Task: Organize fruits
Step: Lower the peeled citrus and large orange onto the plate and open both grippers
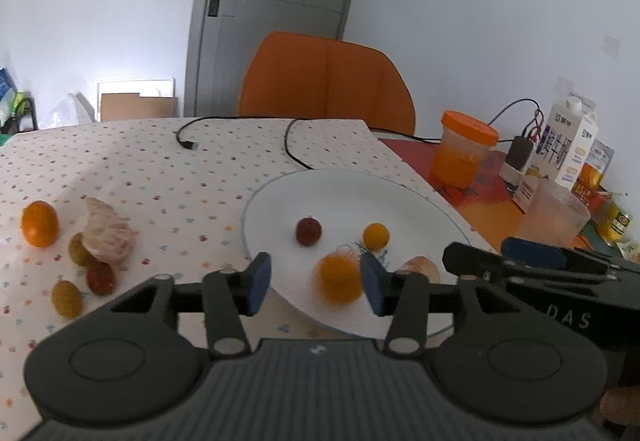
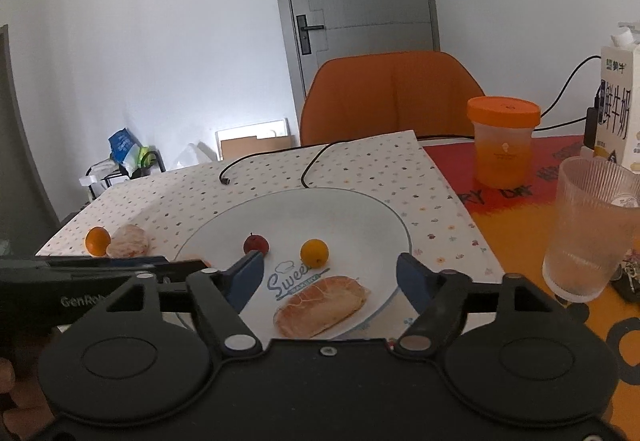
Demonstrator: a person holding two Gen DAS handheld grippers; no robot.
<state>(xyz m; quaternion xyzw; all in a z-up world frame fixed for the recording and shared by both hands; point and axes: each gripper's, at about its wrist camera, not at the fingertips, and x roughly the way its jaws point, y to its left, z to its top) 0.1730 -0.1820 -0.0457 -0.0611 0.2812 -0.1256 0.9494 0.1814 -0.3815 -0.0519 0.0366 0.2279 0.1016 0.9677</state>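
Note:
A white plate [image 1: 400, 201] [image 2: 352, 209] sits on the dotted cloth. On it lie a small red fruit [image 1: 308, 231] [image 2: 255, 243], a small orange fruit [image 1: 375, 235] [image 2: 314, 252] and a peeled citrus piece [image 2: 322, 305]. My left gripper [image 1: 316, 283] is open over the plate's near edge; a blurred orange fruit [image 1: 339, 280] shows between its fingers, not clamped. My right gripper [image 2: 330, 279] is open and empty above the peeled piece. On the cloth at left lie an orange fruit [image 1: 39, 223] [image 2: 97, 240], a peeled citrus piece [image 1: 107, 231] [image 2: 128, 241] and several small green and red fruits [image 1: 66, 298].
An orange-lidded jar [image 1: 464, 149] [image 2: 502, 141], a ribbed glass [image 1: 554, 215] [image 2: 592, 229] and a milk carton [image 1: 570, 145] [image 2: 620, 97] stand on the red mat at right. A black cable [image 1: 240, 121] crosses the cloth. An orange chair [image 1: 326, 77] stands behind the table.

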